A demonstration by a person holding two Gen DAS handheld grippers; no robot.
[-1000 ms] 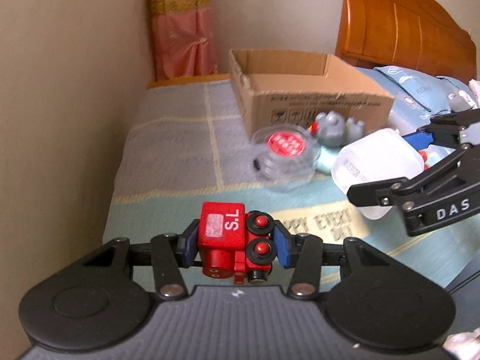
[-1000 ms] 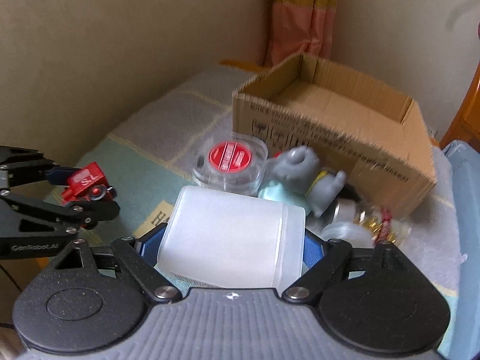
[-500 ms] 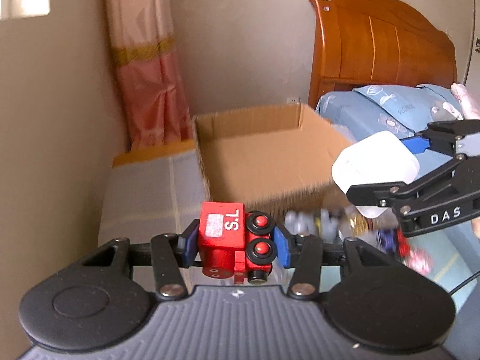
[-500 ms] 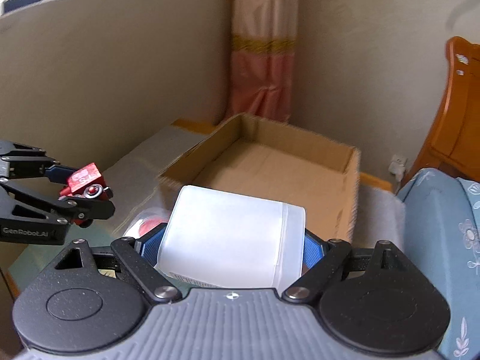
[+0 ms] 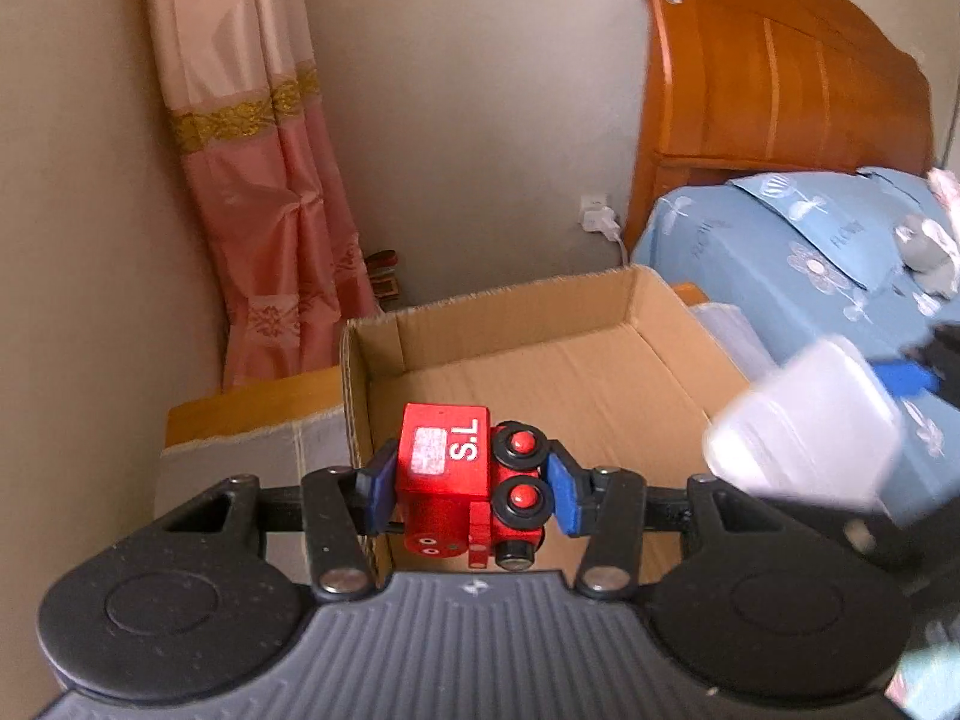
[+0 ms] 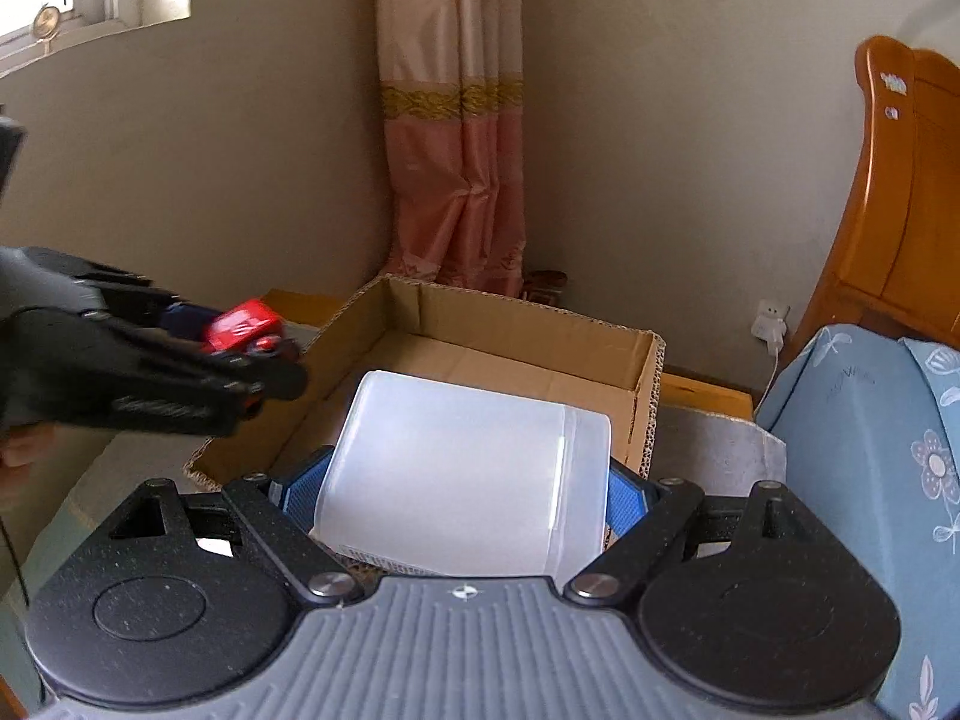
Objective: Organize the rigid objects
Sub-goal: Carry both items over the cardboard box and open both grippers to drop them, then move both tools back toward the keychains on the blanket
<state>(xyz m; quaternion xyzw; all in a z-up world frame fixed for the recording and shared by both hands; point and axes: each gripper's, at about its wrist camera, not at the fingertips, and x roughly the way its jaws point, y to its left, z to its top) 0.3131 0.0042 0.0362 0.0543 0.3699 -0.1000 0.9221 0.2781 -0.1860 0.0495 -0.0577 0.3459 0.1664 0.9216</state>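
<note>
My left gripper (image 5: 468, 483) is shut on a small red toy train (image 5: 462, 474) marked "S.L", held over the near left corner of an open cardboard box (image 5: 540, 354). In the right wrist view the same train (image 6: 243, 324) shows blurred at the left, above the box's (image 6: 528, 324) left wall. My right gripper (image 6: 447, 489) is shut on a translucent white plastic container (image 6: 462, 474), which hangs above the box's near edge. That container (image 5: 804, 426) appears blurred at the right of the left wrist view. The box's floor looks bare.
The box stands on a quilted bed surface (image 6: 714, 450) near a corner of the room. A pink curtain (image 5: 264, 198) hangs behind it. A wooden headboard (image 5: 774, 72) and blue floral bedding (image 5: 798, 258) lie to the right. A wall outlet (image 6: 768, 324) sits low.
Both grippers have travelled forward and upward from the cluttered bed area to the box, each keeping its grip. The jars and grey toy have dropped out of view.
</note>
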